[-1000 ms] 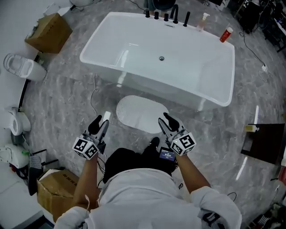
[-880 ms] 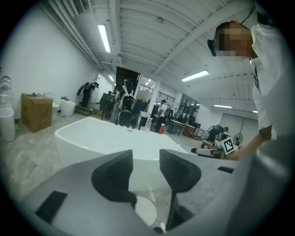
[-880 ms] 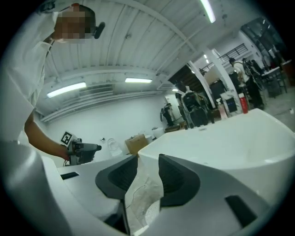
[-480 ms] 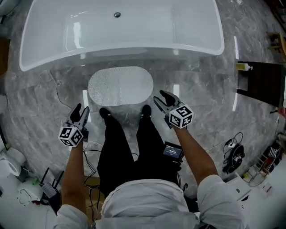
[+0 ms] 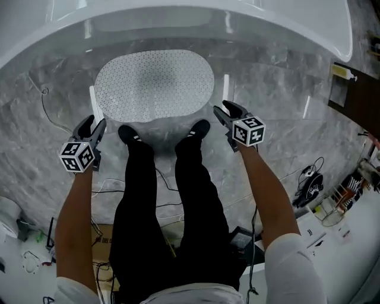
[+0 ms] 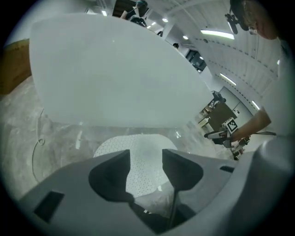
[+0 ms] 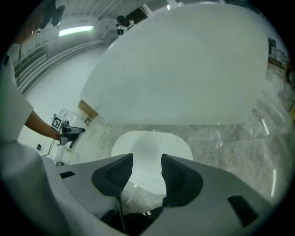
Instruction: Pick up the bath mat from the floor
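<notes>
Left gripper [image 5: 94, 123] and right gripper [image 5: 222, 110], jaws apart and empty, have just been opening; white dotted oval bath mat [image 5: 154, 86] lies flat just beside the white bathtub [image 5: 178, 18]. Its thin edge may evade the jaws.

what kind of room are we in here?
Probably a bathroom, maybe a mock-up: a white bathtub, with an oval bath mat beside it on a marble-look floor. Loose cables on the floor hint at a test set.

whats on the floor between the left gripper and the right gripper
In the head view, the person's two black shoes stand between the left gripper and the right gripper, by the near edge of the bath mat.
</notes>
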Available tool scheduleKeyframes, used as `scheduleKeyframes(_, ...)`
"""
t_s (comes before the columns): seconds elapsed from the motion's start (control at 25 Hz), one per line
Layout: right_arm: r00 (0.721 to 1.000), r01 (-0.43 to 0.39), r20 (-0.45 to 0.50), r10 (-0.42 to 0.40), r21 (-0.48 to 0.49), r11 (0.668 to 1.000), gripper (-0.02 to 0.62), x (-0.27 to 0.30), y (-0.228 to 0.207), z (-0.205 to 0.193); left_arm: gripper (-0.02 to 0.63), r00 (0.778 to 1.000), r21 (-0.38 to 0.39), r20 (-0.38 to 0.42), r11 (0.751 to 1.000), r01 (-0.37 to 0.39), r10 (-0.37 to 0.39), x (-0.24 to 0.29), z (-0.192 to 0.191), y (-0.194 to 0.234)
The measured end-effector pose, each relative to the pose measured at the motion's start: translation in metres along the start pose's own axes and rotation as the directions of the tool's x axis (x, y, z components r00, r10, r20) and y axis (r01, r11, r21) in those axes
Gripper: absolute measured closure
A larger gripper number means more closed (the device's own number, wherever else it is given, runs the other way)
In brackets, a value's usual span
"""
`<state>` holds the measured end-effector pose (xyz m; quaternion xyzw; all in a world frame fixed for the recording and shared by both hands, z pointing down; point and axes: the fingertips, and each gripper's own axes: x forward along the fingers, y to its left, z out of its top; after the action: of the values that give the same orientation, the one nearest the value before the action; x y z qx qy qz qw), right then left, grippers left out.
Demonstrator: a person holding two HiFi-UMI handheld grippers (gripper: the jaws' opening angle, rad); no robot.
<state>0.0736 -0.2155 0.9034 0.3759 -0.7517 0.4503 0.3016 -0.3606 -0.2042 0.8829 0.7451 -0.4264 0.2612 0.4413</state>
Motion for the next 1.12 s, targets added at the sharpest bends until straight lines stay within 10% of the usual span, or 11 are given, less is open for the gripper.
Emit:
scheduleKeyframes(0.28,0.994,0.098,-0.053,-0.098,-0.001,0.995,0.339,0.091,-0.096,-0.050,0.372,0.971,0.070,-0.233,0.997,-0.035,0.050,0.071,-0.105,0.066)
scheduleKeyframes(1.12,0.963,0.257,-0.065,-0.260,-0.052,0.965,0.333,0.231,-0.218,-0.113,0.287,0.930,-0.032,-0.205,0.948,-0.318,0.305,0.209,-0.170,0.242)
